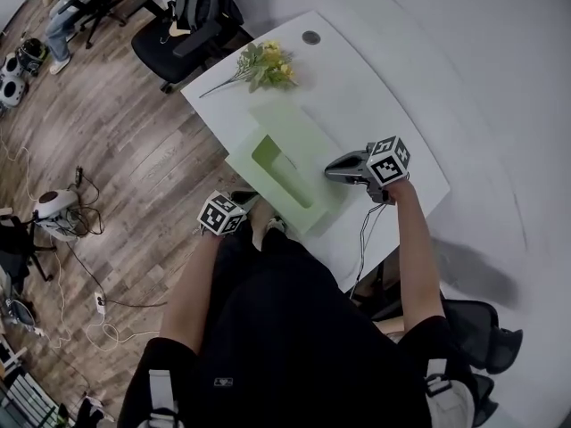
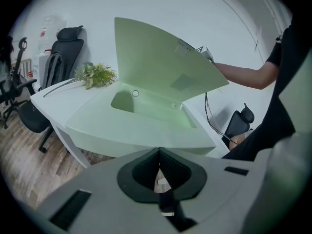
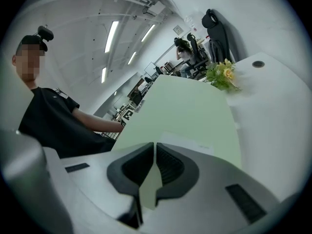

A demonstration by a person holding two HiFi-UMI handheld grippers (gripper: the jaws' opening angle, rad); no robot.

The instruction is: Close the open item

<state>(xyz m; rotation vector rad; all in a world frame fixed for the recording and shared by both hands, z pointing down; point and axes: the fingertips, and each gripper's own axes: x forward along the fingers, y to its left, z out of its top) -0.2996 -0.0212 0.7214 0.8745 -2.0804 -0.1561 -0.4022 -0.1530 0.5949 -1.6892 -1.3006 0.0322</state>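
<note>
A pale green hinged case [image 1: 308, 212] lies open on the white table [image 1: 357, 87]. Its lid [image 2: 161, 57] stands raised over the base [image 2: 136, 130], which has a sunken tray. My right gripper [image 1: 330, 169] is shut and empty, with its tips close behind the lid's outer face [image 3: 195, 116]; contact cannot be told. In the right gripper view the gripper [image 3: 154, 147] has its pads together. My left gripper [image 1: 244, 198] hangs at the table's near edge in front of the base. In its own view the gripper [image 2: 158, 152] is shut and holds nothing.
A sprig of yellow flowers [image 1: 268, 65] lies at the table's far end, near a round cable grommet [image 1: 310, 37]. A black office chair [image 1: 192, 25] stands beyond it. Cables and gear [image 1: 58, 212] lie on the wooden floor to the left.
</note>
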